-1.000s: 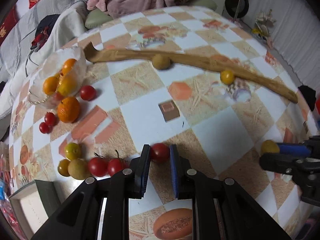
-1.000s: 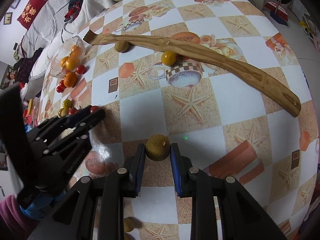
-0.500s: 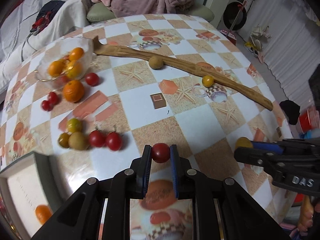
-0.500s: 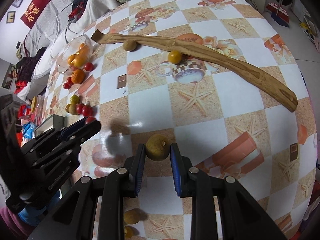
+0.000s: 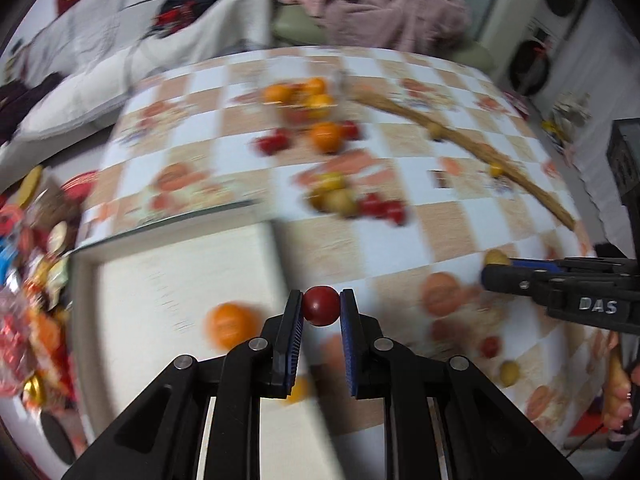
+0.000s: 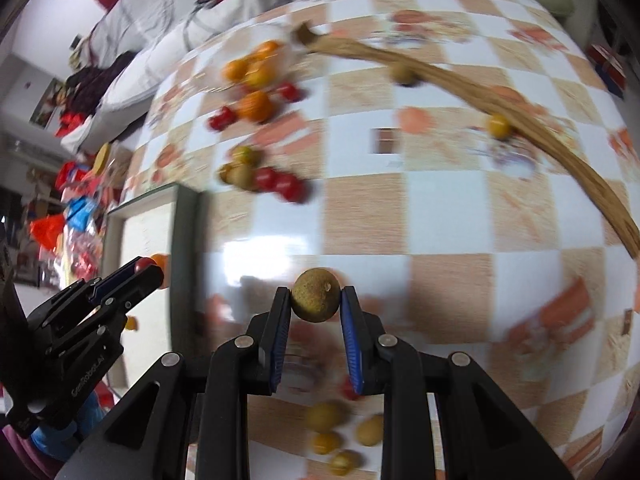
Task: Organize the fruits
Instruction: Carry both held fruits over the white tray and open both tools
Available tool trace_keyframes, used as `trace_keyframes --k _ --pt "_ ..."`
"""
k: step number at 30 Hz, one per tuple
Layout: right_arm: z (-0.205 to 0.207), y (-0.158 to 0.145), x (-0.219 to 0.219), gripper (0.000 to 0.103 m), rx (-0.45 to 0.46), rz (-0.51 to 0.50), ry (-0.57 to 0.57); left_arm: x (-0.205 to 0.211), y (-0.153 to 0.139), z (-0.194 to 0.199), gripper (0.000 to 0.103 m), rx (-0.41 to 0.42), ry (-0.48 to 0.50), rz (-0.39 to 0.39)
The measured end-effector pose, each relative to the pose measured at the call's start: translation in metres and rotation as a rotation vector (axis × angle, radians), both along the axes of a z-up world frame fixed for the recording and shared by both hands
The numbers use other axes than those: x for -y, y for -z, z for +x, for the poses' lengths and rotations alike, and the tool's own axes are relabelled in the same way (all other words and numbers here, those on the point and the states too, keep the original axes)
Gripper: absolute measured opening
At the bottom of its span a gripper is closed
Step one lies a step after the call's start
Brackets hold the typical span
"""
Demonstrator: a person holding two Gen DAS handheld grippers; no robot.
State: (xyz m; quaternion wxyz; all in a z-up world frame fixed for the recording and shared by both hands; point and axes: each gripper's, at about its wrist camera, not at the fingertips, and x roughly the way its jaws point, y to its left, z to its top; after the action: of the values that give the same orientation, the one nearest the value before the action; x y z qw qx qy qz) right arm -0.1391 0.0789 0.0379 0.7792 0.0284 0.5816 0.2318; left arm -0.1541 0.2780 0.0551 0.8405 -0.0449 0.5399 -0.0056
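Since tilting left, white tray [image 5: 168, 276], orange [image 5: 229, 325] revealed.

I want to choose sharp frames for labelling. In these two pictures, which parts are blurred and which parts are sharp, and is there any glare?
Left wrist view: the table and loose fruit are smeared by motion; the left gripper and its tomato are sharp. Right wrist view: the table is blurred too, with white glare on the cloth; the right gripper and its brown fruit are sharp. Both views bend straight lines.
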Motion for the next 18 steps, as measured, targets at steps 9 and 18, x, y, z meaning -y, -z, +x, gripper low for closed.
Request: trace_keyframes --k 9,18 --pt "-0.010 -0.005 -0.106 0.027 0.010 0.018 -0.169 -0.098 0.018 -0.025 0.019 -0.037 -0.216 0.098" --pt "0.000 0.006 -0.192 0.027 0.012 -0.011 -0.267 -0.137 0.043 -0.022 0.019 -0.077 -0.287 0.114"
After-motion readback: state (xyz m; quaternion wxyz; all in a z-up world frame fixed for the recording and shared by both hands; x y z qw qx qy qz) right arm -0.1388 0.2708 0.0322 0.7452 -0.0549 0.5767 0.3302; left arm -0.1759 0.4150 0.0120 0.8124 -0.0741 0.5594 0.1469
